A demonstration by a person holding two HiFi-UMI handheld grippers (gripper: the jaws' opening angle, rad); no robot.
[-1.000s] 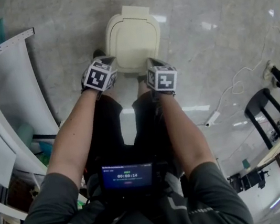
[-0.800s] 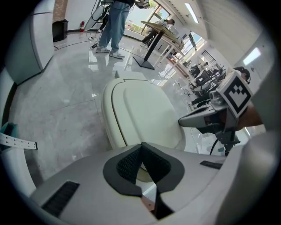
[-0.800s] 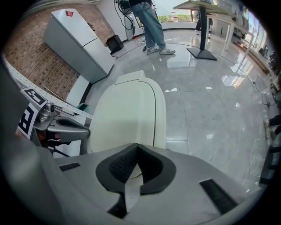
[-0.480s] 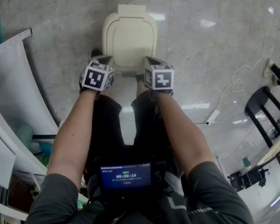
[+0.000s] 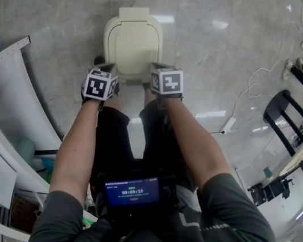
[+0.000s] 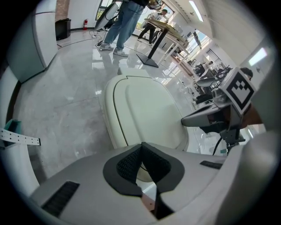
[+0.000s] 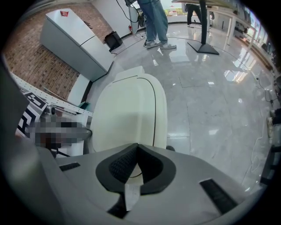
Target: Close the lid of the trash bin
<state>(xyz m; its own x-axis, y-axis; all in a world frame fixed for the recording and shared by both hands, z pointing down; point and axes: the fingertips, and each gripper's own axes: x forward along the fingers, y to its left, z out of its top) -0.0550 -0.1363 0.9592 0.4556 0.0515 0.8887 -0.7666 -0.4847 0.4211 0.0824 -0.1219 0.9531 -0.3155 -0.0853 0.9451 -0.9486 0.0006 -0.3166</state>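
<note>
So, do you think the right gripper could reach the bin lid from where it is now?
Probably yes. The right gripper, jaws together, hangs over the near edge of the lid, and nothing shows between them. The lid already looks down flat on the bin.

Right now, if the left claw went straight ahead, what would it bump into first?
Most likely the closed lid of the cream plastic trash bin, right ahead of the left claw; the gap is unclear.

Barely anything: the trash bin (image 5: 132,37), left gripper (image 5: 106,73) and right gripper (image 5: 156,71) all drift slightly left in the head view, and the chest screen (image 5: 132,192) timer ticks over to 15.
</note>
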